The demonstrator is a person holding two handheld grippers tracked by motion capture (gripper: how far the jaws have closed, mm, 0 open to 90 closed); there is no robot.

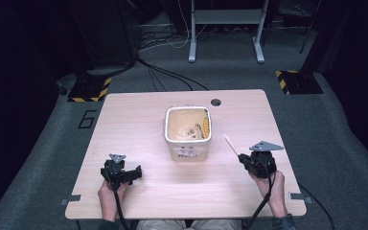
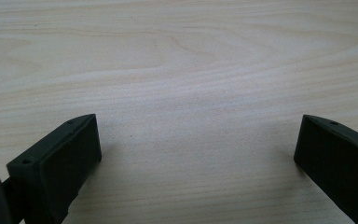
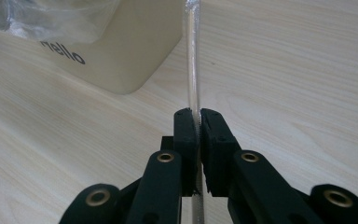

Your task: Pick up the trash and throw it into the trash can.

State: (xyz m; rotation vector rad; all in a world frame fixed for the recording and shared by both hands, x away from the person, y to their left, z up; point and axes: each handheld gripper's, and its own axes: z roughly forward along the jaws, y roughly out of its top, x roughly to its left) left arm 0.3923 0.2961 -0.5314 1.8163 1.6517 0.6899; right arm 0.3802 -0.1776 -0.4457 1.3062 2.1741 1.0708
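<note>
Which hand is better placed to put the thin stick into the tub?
Right. The right gripper is shut on the stick, which points toward the tub. The left gripper sits open over bare table.

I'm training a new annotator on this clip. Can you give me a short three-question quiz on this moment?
1. True or false: the left gripper has its jaws wide apart over bare table.
2. What does the right gripper hold? A) a clear stick B) a spoon C) nothing
3. What stands at the middle of the table?

Key
1. True.
2. A: the jaws pinch the clear stick.
3. A cream tub, open at the top.
</note>
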